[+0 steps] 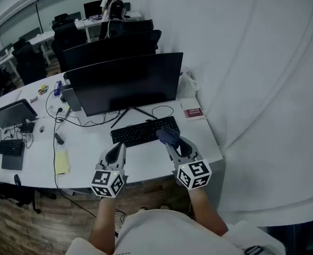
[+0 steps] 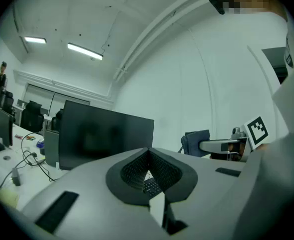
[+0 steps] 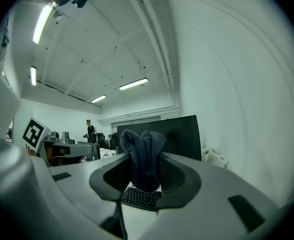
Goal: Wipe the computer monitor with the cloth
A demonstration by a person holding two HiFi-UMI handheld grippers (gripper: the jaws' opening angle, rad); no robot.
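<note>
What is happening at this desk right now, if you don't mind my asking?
A person is at the white desk with a gripper in each hand. The right gripper is clamped on a dark blue cloth, held near the black keyboard. The left gripper is shut and empty. The wide black computer monitor is not yet touched.

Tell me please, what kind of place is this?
Most likely an open-plan office: a long white desk carries a monitor and a keyboard, and several black office chairs stand behind it.
</note>
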